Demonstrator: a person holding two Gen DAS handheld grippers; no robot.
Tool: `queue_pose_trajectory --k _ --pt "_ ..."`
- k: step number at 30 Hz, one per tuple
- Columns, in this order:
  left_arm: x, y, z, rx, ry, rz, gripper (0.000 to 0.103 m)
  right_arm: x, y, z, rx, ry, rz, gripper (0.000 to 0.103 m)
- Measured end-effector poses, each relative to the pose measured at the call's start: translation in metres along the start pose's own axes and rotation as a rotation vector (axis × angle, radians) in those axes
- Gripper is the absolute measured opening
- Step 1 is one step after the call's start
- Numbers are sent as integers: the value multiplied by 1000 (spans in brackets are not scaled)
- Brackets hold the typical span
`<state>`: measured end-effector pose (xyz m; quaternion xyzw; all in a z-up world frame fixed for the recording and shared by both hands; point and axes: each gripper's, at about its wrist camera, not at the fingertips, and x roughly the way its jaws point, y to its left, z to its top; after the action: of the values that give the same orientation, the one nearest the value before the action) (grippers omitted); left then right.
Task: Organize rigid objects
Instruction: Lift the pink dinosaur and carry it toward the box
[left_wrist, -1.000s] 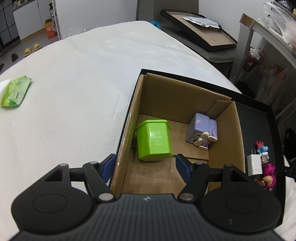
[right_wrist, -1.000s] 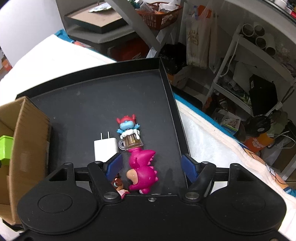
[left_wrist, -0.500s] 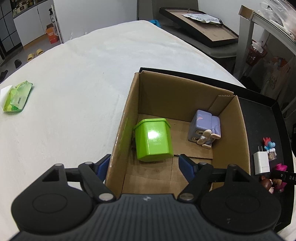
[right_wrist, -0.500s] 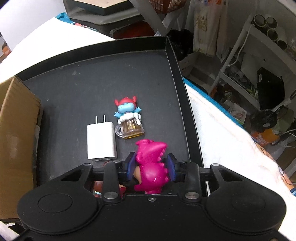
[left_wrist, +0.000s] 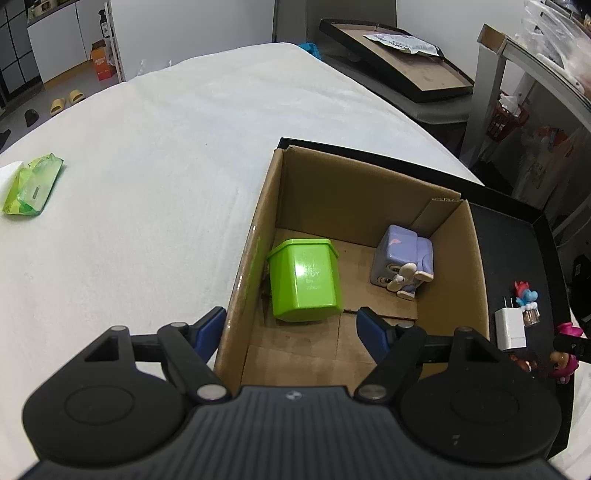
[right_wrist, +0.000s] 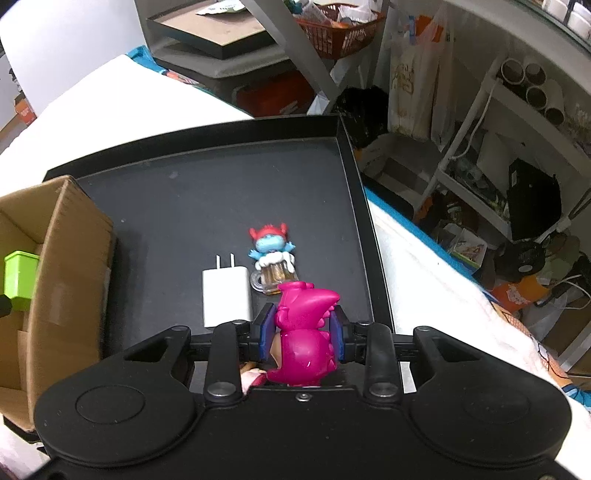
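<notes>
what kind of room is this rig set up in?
Probably a lived-in home or small workroom, not a lab: slippers on the floor, a white cloth-covered table, and cluttered storage shelves with bags and an orange basket beside it.

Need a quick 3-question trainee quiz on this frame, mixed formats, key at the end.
1. True or false: the right claw is shut on the pink dinosaur figure.
2. Multiple choice: what lies inside the cardboard box? A) the white charger and the blue troll figure. B) the green bin and the purple figure. C) nothing.
3. Fill in: the white charger lies on the black ____, beside the blue troll figure.

Key: 1 true. 2 B. 3 tray. The left claw hangs open over the box's near edge, holding nothing.
</notes>
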<state>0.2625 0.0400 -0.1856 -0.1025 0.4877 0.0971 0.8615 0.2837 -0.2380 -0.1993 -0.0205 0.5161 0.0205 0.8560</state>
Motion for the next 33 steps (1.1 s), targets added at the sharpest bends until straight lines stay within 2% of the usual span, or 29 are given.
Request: queue_pose_trajectory --k 9,33 --pt "-2 9 1 -35 1 -20 76 -26 21 11 -37 -52 31 30" --pt "0 42 3 -113 -7 -64 73 -72 119 39 -168 -164 102 30"
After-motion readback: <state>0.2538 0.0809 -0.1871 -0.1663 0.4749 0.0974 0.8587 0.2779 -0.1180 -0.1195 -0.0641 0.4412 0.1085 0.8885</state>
